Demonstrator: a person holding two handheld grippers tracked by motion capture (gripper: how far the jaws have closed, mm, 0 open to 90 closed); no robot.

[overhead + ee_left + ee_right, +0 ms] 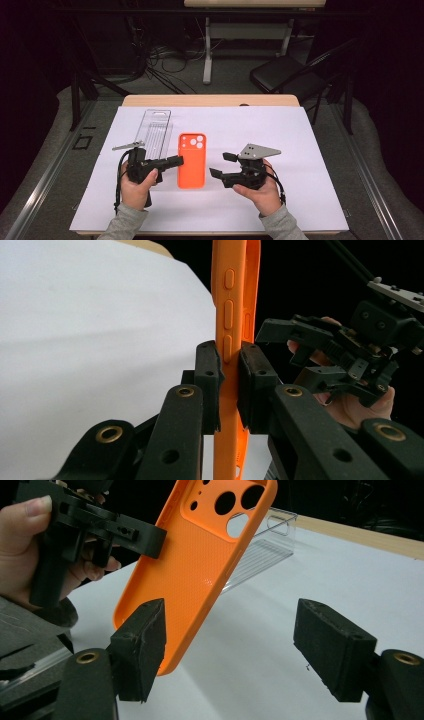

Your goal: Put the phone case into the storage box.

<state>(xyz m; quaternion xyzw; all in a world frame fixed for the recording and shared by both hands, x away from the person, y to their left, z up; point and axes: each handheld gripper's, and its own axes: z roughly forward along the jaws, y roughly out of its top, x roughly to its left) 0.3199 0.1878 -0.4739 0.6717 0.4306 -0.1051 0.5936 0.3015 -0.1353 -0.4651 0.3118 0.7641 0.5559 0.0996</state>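
Left gripper (pixel 227 385) clamped on orange phone case (pixel 231 315) edge, case's lower end cut off; right gripper (pixel 230 650) jaws apart, holding nothing. Clear plastic box (pixel 154 131) on tabletop (pixel 300 150); contents indiscernible.

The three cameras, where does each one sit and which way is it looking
High view: above the person's side, looking forward and down on the table; forearms, both hands.
Left gripper view: on the left gripper, along its jaws clamping the orange phone case; the right hand beyond.
Right gripper view: on the right gripper, toward the case; left hand.
All share the case.
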